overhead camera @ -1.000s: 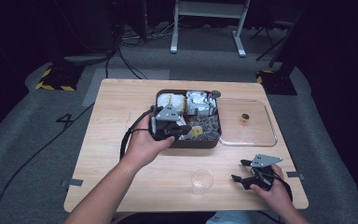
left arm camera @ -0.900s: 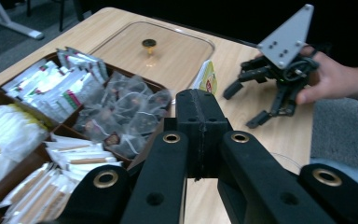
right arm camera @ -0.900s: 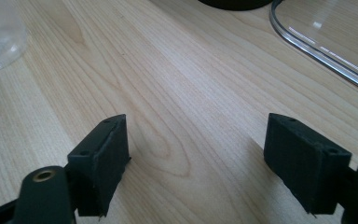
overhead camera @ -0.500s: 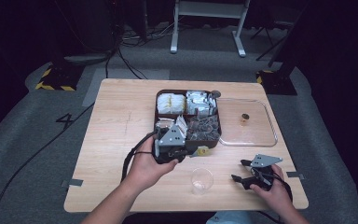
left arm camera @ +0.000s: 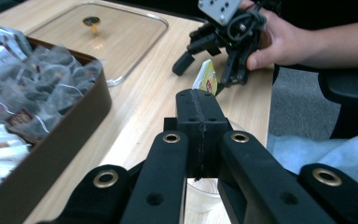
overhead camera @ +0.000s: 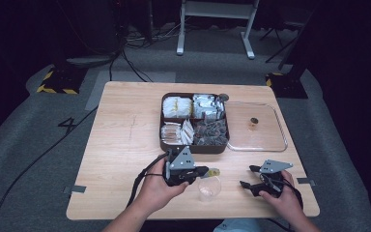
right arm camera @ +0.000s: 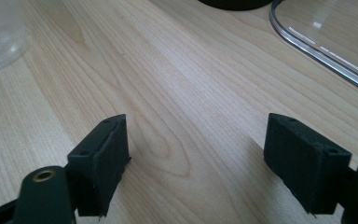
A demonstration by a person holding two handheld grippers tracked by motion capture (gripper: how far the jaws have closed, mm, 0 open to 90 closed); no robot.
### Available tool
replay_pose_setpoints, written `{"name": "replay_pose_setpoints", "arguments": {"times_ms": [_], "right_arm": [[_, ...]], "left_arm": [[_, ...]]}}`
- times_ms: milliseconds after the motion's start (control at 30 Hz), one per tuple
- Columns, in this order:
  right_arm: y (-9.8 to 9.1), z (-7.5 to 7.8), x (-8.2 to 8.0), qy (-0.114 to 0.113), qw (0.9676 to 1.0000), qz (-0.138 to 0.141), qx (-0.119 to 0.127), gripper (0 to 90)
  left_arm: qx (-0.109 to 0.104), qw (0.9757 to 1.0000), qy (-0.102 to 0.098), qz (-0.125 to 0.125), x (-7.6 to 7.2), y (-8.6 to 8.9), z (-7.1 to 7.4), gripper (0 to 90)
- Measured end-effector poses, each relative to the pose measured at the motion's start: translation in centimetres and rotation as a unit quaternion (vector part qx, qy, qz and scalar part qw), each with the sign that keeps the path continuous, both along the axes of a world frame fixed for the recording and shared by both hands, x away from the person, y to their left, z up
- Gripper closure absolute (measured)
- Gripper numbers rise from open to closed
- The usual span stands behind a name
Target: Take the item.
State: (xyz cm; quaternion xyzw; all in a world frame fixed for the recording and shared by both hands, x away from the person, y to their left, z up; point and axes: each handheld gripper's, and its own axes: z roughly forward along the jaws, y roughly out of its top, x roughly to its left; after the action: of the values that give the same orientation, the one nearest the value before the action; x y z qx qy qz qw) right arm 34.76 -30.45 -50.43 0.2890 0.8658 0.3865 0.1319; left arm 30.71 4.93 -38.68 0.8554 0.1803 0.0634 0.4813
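My left gripper (overhead camera: 204, 170) is shut on a small yellow packet (overhead camera: 214, 170), which sticks out past the jaw tips just above a clear plastic cup (overhead camera: 208, 188). In the left gripper view the packet (left arm camera: 205, 77) pokes out beyond the closed jaws of that gripper (left arm camera: 200, 100), and the cup (left arm camera: 205, 198) sits under them. My right gripper (overhead camera: 251, 183) rests open near the front right of the table, right of the cup. Its own view shows the gripper (right arm camera: 196, 140) with jaws wide apart over bare wood and the cup (right arm camera: 0, 37) at the top left.
A brown compartment box (overhead camera: 193, 147) of tea bags and sachets stands mid-table. A clear glass lid (overhead camera: 265, 140) with a small knob (overhead camera: 253, 121) lies to its right. Cables trail off the table's front edge by the left forearm.
My left gripper has drawn back from the box toward the table's front, carrying the yellow packet to above the cup. The right gripper has stayed put.
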Motion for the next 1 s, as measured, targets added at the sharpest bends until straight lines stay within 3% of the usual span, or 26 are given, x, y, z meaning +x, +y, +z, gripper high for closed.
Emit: {"name": "replay_pose_setpoints", "arguments": {"times_ms": [533,567,600,700,1000], "right_arm": [[0.0,0.0,0.0,0.000,1.0000,0.000,0.000,22.5],[0.0,0.0,0.0,0.000,1.0000,0.000,0.000,22.5],[0.0,0.0,0.0,0.000,1.0000,0.000,0.000,22.5],[0.0,0.0,0.0,0.000,1.0000,0.000,0.000,22.5],[0.0,0.0,0.0,0.000,1.0000,0.000,0.000,22.5]], "left_arm": [[-0.005,0.9995,0.015,-0.027,-1.0,-1.2,-2.7,90.0],[-0.011,0.9993,0.023,-0.029,-0.9,-1.2,-3.0,86.9],[-0.011,0.9993,0.023,-0.029,-0.9,-1.2,-3.0,78.2],[-0.015,0.9991,0.030,-0.027,-1.1,-1.2,-3.2,71.8],[-0.025,0.9996,0.012,-0.002,-0.9,-0.8,-3.0,48.9]]}}
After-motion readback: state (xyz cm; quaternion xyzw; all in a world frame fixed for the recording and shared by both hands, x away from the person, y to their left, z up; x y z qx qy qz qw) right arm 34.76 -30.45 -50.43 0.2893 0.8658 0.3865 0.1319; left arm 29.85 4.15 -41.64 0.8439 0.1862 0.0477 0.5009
